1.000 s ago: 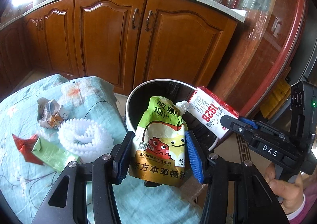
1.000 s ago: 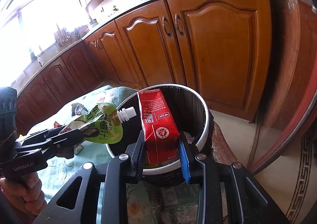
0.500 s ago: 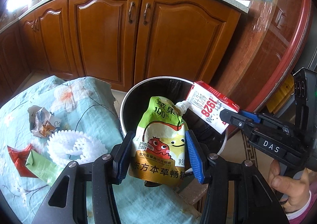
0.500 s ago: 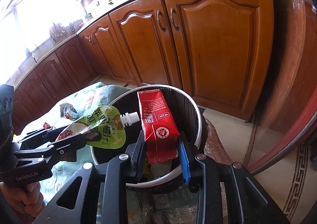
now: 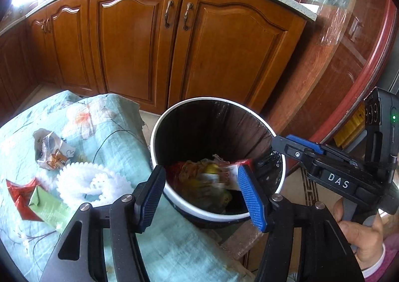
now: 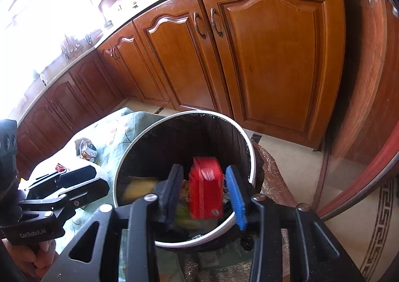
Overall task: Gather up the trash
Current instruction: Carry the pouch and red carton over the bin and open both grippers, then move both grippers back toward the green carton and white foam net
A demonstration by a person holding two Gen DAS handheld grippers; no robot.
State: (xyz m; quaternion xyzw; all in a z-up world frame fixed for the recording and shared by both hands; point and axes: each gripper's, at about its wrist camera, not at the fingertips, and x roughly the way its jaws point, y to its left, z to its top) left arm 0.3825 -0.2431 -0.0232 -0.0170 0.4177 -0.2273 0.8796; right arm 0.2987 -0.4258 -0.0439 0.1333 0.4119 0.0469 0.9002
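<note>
- Both grippers hang over a white-rimmed trash bin point(image 5: 159, 137) lined with a black bag, their fingers spread and opening.
- Left gripper point(image 5: 202, 197): nothing sits between its dark and blue fingers; only the bin's contents show past them.
- Right gripper point(image 6: 203, 194): a red carton point(image 6: 205, 189), blurred, sits in the gap between its fingers without being pressed by them, over the bin's mouth.
- Inside the bin lies a blurred green and yellow pouch point(image 5: 212, 182) among other wrappers.
- Beside the bin, to its left, a surface with a pale teal floral cloth point(image 5: 119, 132) carries more trash: a crumpled wrapper point(image 5: 52, 149), a white foam net point(image 5: 92, 182), a green carton point(image 5: 47, 204) and a red wrapper point(image 5: 17, 194).
- Wooden kitchen cabinets point(image 5: 139, 40) stand behind the bin.
- A hand point(image 5: 359, 237) grips the right gripper's handle.
</note>
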